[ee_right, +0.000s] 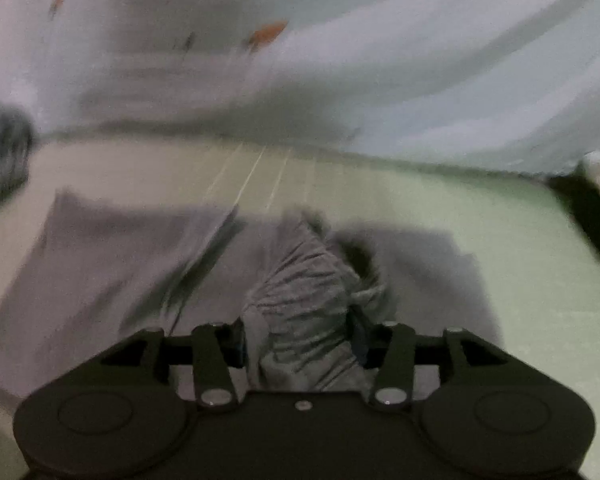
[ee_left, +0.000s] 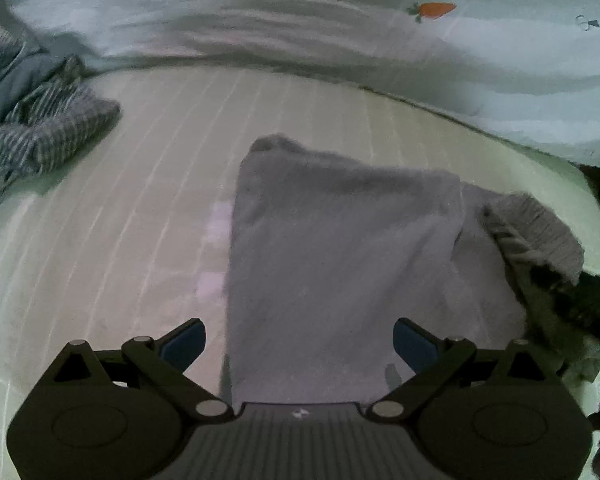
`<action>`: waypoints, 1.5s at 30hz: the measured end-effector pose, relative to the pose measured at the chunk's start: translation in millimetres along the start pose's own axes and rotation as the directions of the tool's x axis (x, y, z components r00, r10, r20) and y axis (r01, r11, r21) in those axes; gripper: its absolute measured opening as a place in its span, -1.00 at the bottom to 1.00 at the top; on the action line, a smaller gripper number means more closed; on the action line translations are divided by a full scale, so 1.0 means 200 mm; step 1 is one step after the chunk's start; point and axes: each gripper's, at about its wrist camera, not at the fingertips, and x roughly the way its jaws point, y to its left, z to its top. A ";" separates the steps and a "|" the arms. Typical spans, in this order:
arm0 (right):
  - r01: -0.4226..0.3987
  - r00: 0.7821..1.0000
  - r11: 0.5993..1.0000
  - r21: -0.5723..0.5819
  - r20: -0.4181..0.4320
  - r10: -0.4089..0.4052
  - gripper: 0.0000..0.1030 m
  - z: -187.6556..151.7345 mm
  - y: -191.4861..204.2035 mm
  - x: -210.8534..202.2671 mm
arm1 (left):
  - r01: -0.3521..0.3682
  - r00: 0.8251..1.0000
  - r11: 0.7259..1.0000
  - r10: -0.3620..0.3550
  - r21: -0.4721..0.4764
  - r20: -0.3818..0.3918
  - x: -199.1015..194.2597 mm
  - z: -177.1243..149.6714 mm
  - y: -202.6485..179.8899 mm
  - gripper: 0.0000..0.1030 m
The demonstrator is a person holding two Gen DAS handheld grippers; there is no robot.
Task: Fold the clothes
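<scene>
Ribbing of the grey sweater (ee_right: pixel 300 292) is bunching between the right gripper (ee_right: pixel 300 344) fingers; it could slip out. The left gripper (ee_left: pixel 299 340) is hovering open-fingered.

No readable text anywhere (only small printed pictures).

Dim light. Pale striped mattress (ee_left: pixel 140 200), bare across its near part; along its far edge, a rumpled white carrot-print quilt (ee_left: pixel 260 20).
</scene>
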 end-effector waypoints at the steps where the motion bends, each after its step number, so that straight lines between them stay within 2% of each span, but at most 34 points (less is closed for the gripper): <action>1: -0.001 1.000 1.000 0.001 0.019 0.001 0.10 0.00 0.01 -0.02 | 0.000 1.000 1.000 0.000 -0.003 -0.002 0.00 -0.01 0.02 0.92; 3: -0.015 0.997 0.999 0.039 0.074 0.012 0.42 0.03 -0.02 -0.08 | -0.001 1.000 1.000 0.001 -0.010 -0.006 0.00 -0.03 0.06 0.92; 7: -0.004 0.986 0.987 0.161 0.165 -0.023 0.49 0.08 -0.15 -0.19 | -0.004 1.000 0.999 0.004 -0.054 -0.011 0.00 -0.05 0.11 0.92; 9: 0.022 0.982 0.977 0.213 0.180 -0.061 0.52 0.08 -0.24 -0.21 | -0.005 1.000 0.998 0.005 -0.060 -0.006 0.00 -0.05 0.11 0.92; 13: 0.126 0.982 0.959 0.254 0.107 -0.157 0.56 0.06 -0.34 -0.16 | -0.008 1.000 0.998 0.008 -0.063 -0.001 0.00 -0.05 0.09 0.92; 19: 0.215 0.976 0.955 0.205 -0.011 -0.217 0.56 -0.05 -0.41 0.00 | -0.013 1.000 0.998 0.012 -0.058 -0.003 0.01 -0.08 0.06 0.92; 26: 0.175 0.984 0.973 0.150 -0.067 -0.167 0.58 -0.07 -0.32 0.12 | -0.035 0.999 0.996 0.036 -0.084 0.016 -0.01 -0.06 0.13 0.93; 29: 0.097 0.995 0.983 0.156 -0.038 -0.093 0.58 -0.03 -0.23 0.12 | -0.045 0.999 0.996 0.047 -0.080 0.025 -0.03 -0.05 0.16 0.93; 33: -0.008 1.000 1.000 0.021 -0.002 0.008 0.59 0.00 -0.01 0.11 | -0.062 0.998 0.995 0.065 -0.077 0.026 -0.05 -0.06 0.20 0.94; 37: -0.128 0.992 0.987 -0.098 -0.023 0.126 0.59 -0.04 0.17 0.09 | -0.074 0.997 0.994 0.075 -0.086 0.015 -0.06 -0.09 0.25 0.94; 40: -0.136 0.991 0.978 -0.156 -0.030 0.133 0.63 -0.08 0.22 0.05 | -0.077 0.997 0.992 0.078 -0.097 0.008 -0.07 -0.11 0.28 0.94; 43: -0.137 0.991 0.984 -0.111 -0.004 0.137 0.66 -0.07 0.16 -0.01 | -0.067 0.998 0.992 0.068 -0.109 0.000 -0.07 -0.12 0.28 0.94; 45: -0.126 0.992 0.990 -0.070 0.017 0.127 0.74 -0.06 0.11 -0.04 | -0.058 0.998 0.992 0.057 -0.110 -0.010 -0.06 -0.14 0.27 0.94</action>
